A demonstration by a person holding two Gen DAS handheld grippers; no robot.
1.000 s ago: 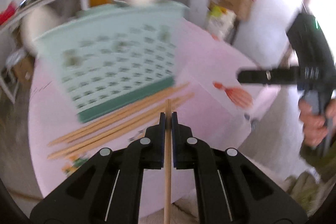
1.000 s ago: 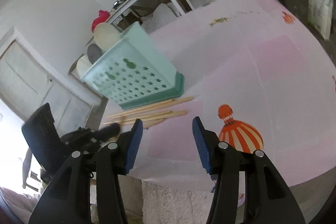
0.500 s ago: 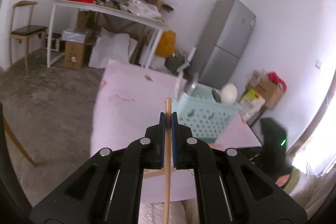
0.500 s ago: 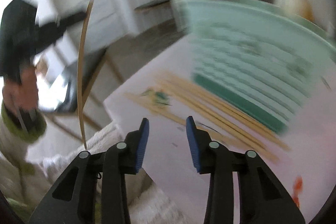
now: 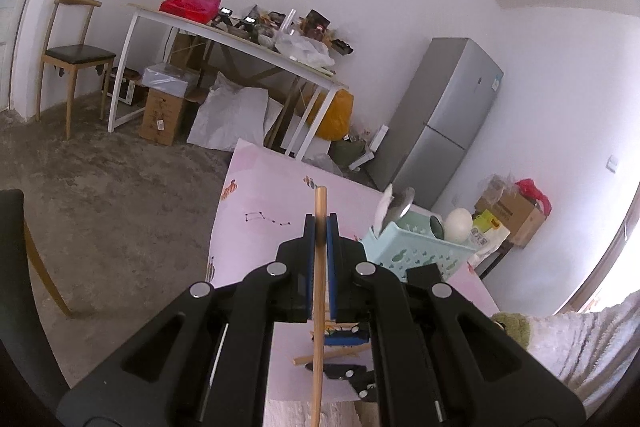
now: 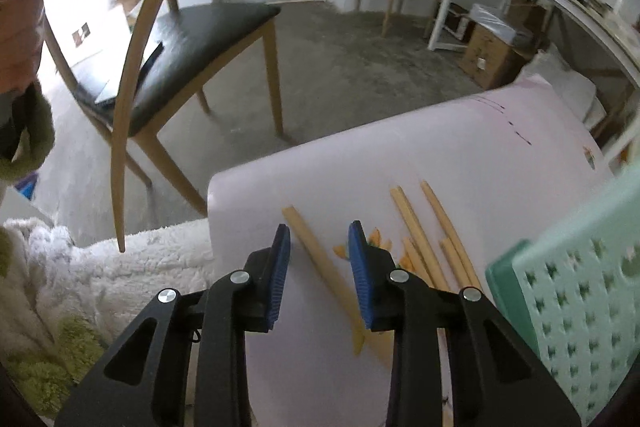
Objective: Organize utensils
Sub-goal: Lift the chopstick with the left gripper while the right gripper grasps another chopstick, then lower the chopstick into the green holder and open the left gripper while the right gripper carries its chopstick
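- Chopstick (image 5: 319,291) clamped between the jaws of the left gripper (image 5: 320,227), held upright and high above the pink counter (image 5: 272,211).
- Right gripper (image 6: 319,239) low over the counter edge, jaws spread wide and grasping nothing, astride one loose chopstick (image 6: 320,263) on the surface.
- More chopsticks (image 6: 436,239) scattered just beside, near the foot of the mint basket (image 6: 576,307).
- Probably next: pick up the straddled stick. Better to lower until both pads flank it, then close slowly.
- Advisable to grip near the middle, so no tipping when lifted.
- Care needed with the neighbouring sticks, easy to push or to roll off the edge.
- Left stick to keep away from the basket, which already holds ladles and cups (image 5: 436,225).
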